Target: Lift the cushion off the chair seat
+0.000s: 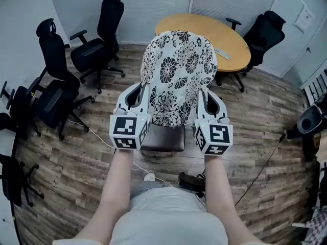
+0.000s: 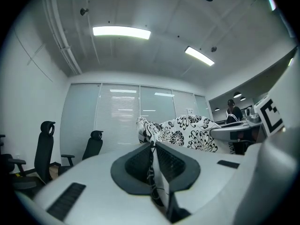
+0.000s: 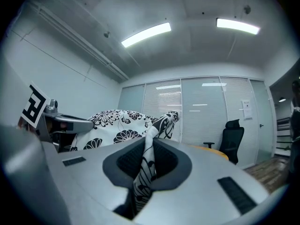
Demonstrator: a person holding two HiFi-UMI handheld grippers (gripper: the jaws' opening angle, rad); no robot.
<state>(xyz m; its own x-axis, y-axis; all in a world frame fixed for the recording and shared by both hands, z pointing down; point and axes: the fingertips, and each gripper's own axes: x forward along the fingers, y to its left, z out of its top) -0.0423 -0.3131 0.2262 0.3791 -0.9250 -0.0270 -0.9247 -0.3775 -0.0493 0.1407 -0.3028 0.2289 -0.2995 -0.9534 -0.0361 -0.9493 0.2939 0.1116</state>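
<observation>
Head view, nearest first: the person's two forearms reach forward. The left gripper (image 1: 136, 93) and right gripper (image 1: 208, 97) are held side by side, level, each with its marker cube facing the camera. Between them hangs the cushion (image 1: 179, 70), white with black flowers. Each gripper pinches one side edge of it. In the left gripper view the jaws of the left gripper (image 2: 152, 159) are closed tight on a fold of the flowered fabric. The right gripper view shows the right gripper (image 3: 146, 165) clamped the same way on the opposite edge. The grey chair seat (image 1: 163, 139) shows just below the cushion's near edge. Beyond stand a round wooden table (image 1: 225, 34) and black office chairs (image 1: 94, 47) on the wood floor (image 1: 76, 167).
</observation>
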